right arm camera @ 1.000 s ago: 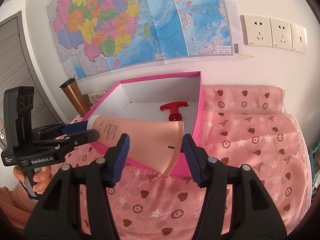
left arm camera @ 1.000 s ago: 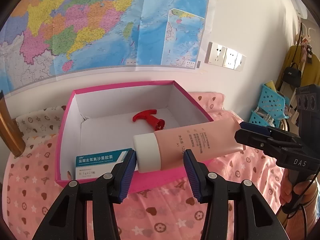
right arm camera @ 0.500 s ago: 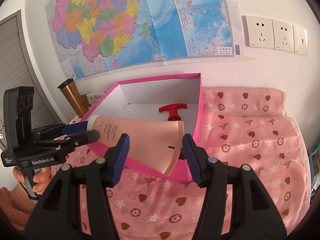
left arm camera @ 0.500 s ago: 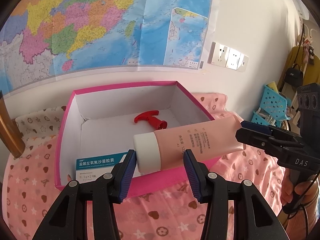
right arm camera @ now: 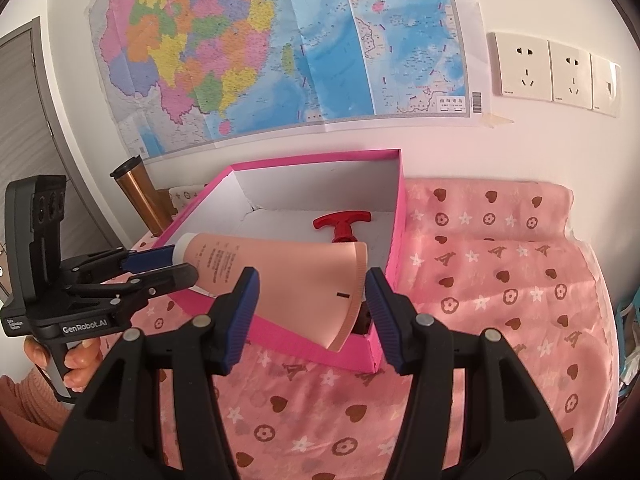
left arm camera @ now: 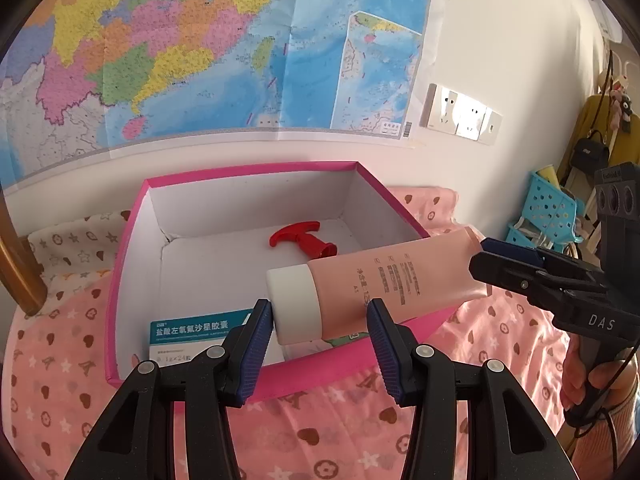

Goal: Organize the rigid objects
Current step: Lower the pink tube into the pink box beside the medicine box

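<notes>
Through the left wrist camera almost nothing differs from a second ago. The left gripper (left arm camera: 316, 320) is still half closed on the cap end of the pink tube (left arm camera: 380, 276). One blue pad lies against the white cap (left arm camera: 294, 304) and the other against the tube's shoulder. The tube hangs slantwise over the near wall of the pink box (left arm camera: 248, 170), held clear of the floor. Its far end is pinched in the right gripper (left arm camera: 480, 258), which a hand (left arm camera: 584, 380) holds at the right edge. This view alone shows the blue-and-white medicine carton (left arm camera: 192, 330) lying in the box's near left corner, and the blue basket (left arm camera: 548, 212) by the wall. A red T-handled piece (left arm camera: 300, 238) lies on the box floor behind the tube. In the right wrist camera the scene has also barely shifted. The right gripper (right arm camera: 308, 292) is part open, its pads clamped on the two edges of the tube's (right arm camera: 280, 272) flat crimped end. The left gripper (right arm camera: 182, 264) nips the cap end from the left. Only here do the copper tumbler (right arm camera: 138, 196) beside the box (right arm camera: 316, 158) and the wall sockets (right arm camera: 524, 66) show whole. A dark thing under the crimp, in the near corner, is too hidden to name.
</notes>
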`<move>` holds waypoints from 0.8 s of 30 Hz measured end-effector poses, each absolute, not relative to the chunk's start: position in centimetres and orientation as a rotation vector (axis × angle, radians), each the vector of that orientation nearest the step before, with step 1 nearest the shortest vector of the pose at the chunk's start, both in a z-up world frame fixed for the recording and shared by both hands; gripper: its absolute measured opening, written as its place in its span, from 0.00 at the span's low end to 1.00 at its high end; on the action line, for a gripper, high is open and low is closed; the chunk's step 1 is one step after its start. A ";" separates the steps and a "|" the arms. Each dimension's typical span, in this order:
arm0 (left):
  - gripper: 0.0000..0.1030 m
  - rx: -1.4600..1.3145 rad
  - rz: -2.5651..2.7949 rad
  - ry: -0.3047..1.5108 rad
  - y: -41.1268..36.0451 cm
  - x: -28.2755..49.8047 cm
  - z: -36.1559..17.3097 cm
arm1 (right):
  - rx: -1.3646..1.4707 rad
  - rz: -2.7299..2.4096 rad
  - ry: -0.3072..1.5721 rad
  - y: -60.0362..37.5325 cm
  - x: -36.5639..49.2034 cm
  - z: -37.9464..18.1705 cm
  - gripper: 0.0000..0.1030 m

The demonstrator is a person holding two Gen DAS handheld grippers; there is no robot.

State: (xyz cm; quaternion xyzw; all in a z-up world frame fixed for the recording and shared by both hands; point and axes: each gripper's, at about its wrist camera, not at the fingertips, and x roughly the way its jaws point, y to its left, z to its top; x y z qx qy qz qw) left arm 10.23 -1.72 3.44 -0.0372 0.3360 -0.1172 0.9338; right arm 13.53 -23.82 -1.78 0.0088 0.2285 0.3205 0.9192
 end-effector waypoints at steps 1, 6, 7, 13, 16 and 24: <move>0.47 -0.075 -0.239 0.687 -1.7 10.2 3.4 | 0.018 0.659 0.470 -23.8 13.6 -1.8 0.56; 0.47 -0.076 -0.236 0.692 -1.8 10.4 3.2 | 0.022 0.657 0.473 -23.8 14.0 -1.8 0.56; 0.47 -0.076 -0.236 0.692 -1.9 10.5 3.2 | 0.022 0.657 0.473 -23.8 14.1 -1.9 0.56; 0.47 -0.087 -0.241 0.703 -1.8 10.9 2.9 | 0.025 0.649 0.481 -23.8 14.6 -2.1 0.56; 0.47 -0.094 -0.243 0.710 -1.8 11.2 2.8 | 0.033 0.649 0.485 -23.9 14.9 -2.2 0.56; 0.47 -0.099 -0.243 0.718 -1.7 11.4 2.6 | 0.031 0.641 0.491 -23.7 15.3 -2.4 0.56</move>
